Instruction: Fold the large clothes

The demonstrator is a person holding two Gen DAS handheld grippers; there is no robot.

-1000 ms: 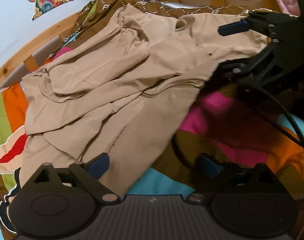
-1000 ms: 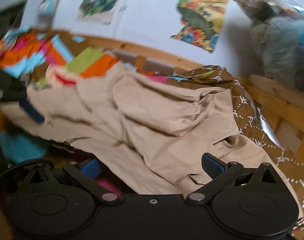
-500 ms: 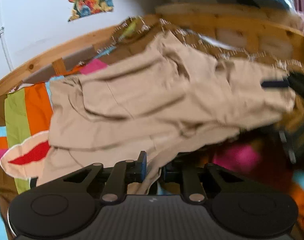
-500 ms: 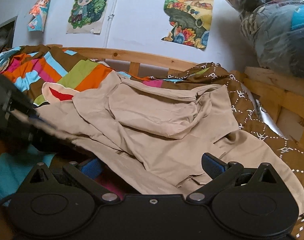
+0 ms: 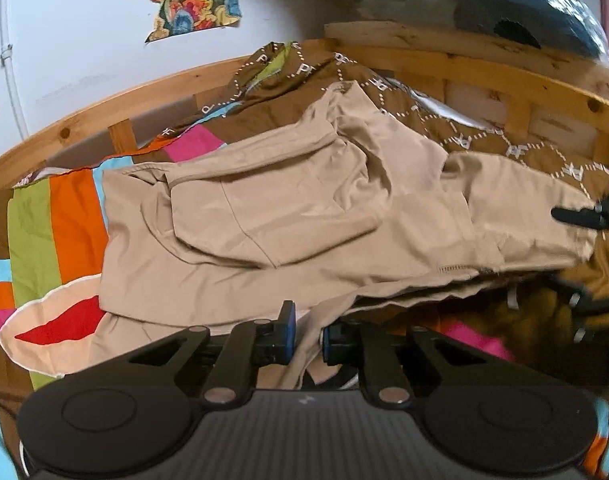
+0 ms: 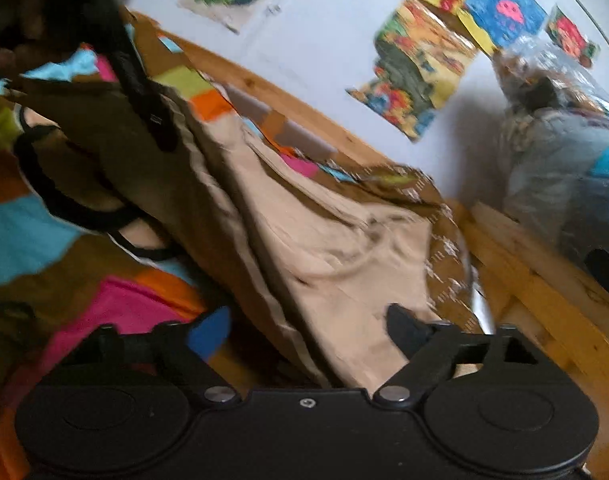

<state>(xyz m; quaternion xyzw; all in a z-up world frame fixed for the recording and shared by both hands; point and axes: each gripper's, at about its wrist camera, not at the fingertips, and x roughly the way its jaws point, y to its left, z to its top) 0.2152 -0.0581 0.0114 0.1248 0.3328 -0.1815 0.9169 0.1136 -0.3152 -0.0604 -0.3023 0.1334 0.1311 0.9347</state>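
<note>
A bedroom in a home. A wooden bed frame curves across the upper part of the left wrist view, with a bright patchwork bedspread at the left and a brown patterned sheet toward the upper right. Colourful drawings are stuck on the white wall at the top of both views. Plastic-wrapped bedding is piled at the right edge.
</note>
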